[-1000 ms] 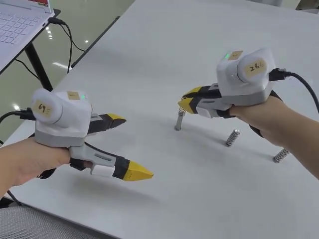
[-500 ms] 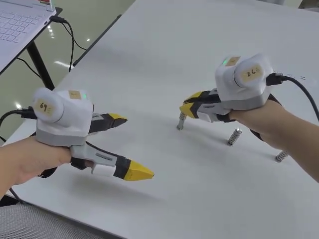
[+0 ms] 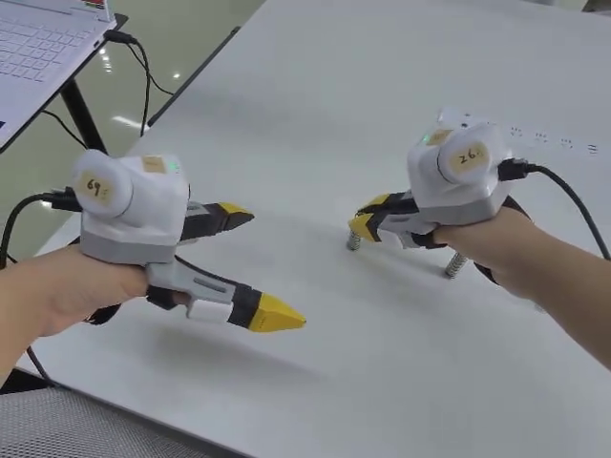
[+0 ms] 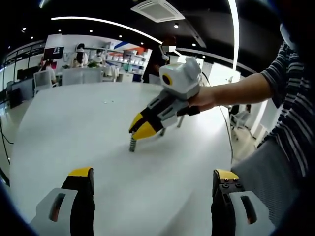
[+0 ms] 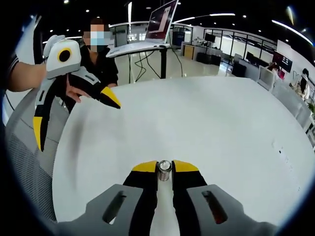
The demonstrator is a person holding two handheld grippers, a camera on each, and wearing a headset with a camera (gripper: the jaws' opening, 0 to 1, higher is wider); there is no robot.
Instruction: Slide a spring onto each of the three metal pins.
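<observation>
Now R gripper [image 3: 362,225] pinching spring [image 5: 164,169], on table [image 3: 382,86]

White table [image 3: 315,114] carries a spring-clad pin [image 3: 354,241] and a second pin [image 3: 455,265].

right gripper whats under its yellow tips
A spring stands upright on the table under the right gripper, its top held between the jaws. The coils cover whatever is inside, so a pin cannot be made out.
</observation>
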